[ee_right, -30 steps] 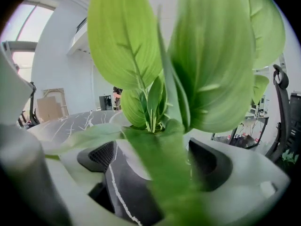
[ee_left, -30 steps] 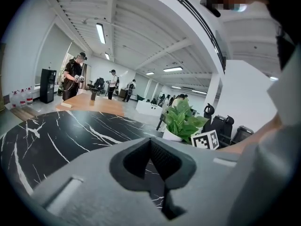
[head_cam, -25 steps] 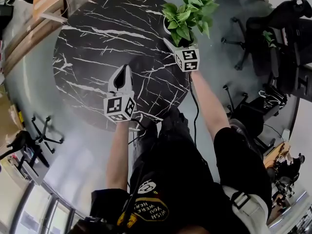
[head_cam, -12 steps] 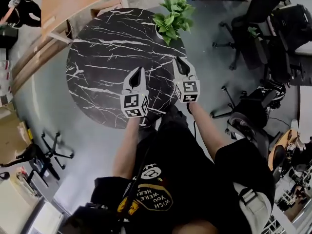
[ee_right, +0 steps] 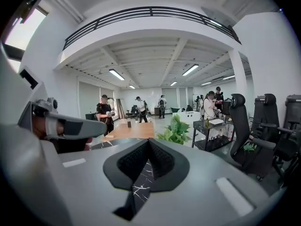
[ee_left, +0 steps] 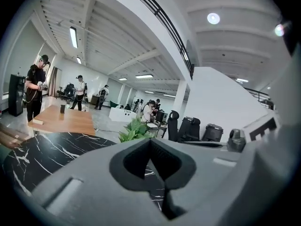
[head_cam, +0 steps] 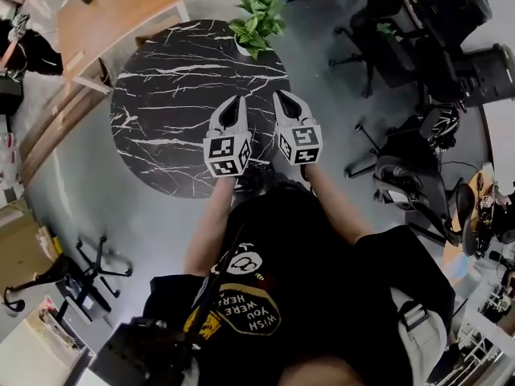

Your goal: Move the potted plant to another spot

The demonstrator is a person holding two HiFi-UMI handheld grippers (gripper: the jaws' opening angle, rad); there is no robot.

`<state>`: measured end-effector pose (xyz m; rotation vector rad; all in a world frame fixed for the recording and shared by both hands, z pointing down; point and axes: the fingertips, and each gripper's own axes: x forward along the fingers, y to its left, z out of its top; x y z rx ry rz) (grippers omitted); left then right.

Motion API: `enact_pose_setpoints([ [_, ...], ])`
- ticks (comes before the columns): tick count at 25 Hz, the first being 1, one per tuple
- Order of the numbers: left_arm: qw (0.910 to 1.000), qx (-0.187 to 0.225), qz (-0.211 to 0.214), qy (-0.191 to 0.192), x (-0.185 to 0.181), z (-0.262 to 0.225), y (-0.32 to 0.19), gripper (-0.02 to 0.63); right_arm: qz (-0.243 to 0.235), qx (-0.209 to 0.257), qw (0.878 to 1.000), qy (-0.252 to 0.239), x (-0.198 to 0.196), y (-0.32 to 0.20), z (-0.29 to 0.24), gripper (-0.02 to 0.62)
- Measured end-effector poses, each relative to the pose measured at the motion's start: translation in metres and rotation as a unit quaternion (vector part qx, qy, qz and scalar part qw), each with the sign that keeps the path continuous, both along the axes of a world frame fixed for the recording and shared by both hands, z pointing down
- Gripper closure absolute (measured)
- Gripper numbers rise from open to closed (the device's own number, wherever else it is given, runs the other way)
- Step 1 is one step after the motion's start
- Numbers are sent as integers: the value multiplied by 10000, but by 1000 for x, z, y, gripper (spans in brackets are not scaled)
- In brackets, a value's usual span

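The potted plant sits at the far rim of the marble surface; a careless nudge could tip it off. Both the left gripper and right gripper are closed, empty, well apart from it.

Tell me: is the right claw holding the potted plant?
No: the right claw is shut on nothing; the potted plant stands apart at the table's far edge.

Glossy white-veined black marble table; matt light wooden desk.
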<state>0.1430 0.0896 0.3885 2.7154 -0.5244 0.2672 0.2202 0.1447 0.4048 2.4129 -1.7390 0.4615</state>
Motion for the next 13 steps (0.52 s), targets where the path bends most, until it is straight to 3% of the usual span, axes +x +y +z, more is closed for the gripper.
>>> enact_pose_setpoints([
  [13,9995,253,114,-172,9,-19,40,603,-185,56,9998,29,-2,26,-28,592],
])
